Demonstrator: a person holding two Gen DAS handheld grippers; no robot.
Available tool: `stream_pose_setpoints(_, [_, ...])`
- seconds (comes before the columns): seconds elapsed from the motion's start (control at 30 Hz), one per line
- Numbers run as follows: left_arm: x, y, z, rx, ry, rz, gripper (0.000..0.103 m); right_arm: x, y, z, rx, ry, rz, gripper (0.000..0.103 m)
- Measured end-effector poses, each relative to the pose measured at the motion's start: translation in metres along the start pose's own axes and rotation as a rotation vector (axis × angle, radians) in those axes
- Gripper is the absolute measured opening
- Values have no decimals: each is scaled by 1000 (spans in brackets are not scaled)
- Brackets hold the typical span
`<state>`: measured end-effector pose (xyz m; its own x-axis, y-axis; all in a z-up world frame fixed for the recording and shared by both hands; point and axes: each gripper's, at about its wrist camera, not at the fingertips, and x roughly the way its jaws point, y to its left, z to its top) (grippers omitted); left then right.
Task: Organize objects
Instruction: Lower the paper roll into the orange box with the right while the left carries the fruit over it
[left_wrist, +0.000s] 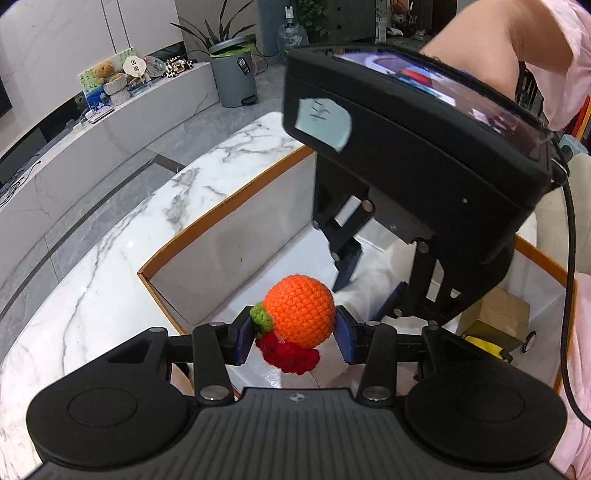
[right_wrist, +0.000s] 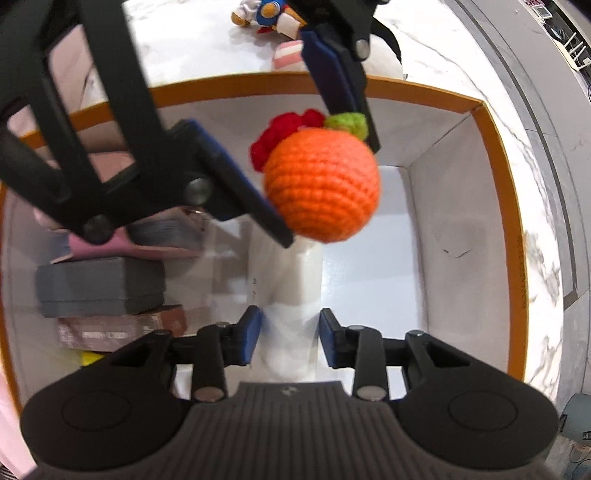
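My left gripper (left_wrist: 294, 334) is shut on an orange crocheted ball (left_wrist: 300, 309) with a green tuft and red crochet piece, held above the open white box with orange rim (left_wrist: 221, 211). The ball also shows in the right wrist view (right_wrist: 322, 184), pinched between the left gripper's blue pads. My right gripper (right_wrist: 290, 334) is shut on a white cylindrical bottle (right_wrist: 291, 295) that lies inside the box (right_wrist: 495, 122). In the left wrist view the right gripper (left_wrist: 365, 278) reaches down into the box around the white bottle (left_wrist: 373, 273).
The box sits on a white marble table (left_wrist: 110, 258). Inside at one side are a grey case (right_wrist: 99, 286), a brown box (right_wrist: 118, 328), a pink item and something yellow (left_wrist: 484, 345). Plush toys (right_wrist: 266, 14) lie on the table beyond the box.
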<state>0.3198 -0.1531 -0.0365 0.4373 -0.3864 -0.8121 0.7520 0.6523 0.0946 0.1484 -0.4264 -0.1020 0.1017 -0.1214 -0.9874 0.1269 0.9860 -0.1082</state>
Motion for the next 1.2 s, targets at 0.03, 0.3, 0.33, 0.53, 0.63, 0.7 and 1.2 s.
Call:
stream_pose_setpoints(0.03, [1, 1, 0, 0, 3, -1, 52, 1, -2, 1, -2, 0, -13, 42])
stream_pose_setpoints(0.3, [11, 6, 2, -8, 15, -9, 52, 8, -28, -3, 72, 1, -54, 58])
stream_pose_setpoints(0.33, [13, 7, 2, -8, 18, -9, 52, 10, -32, -3, 98, -10, -49, 58])
stream_pose_setpoints(0.53, [21, 4, -4, 9, 37, -14, 52, 28, -44, 0, 152, -40, -10, 71])
stream_pose_setpoints(0.63, [24, 4, -6, 9, 41, -19, 52, 42, -45, 1, 149, -18, 7, 62])
stream_pose_setpoints(0.7, [25, 4, -8, 7, 42, -24, 52, 43, -43, 0, 136, -32, 1, 62])
stream_pose_setpoints(1.2, [12, -15, -17, 12, 66, -49, 52, 41, -7, 0, -34, -45, 132, 61])
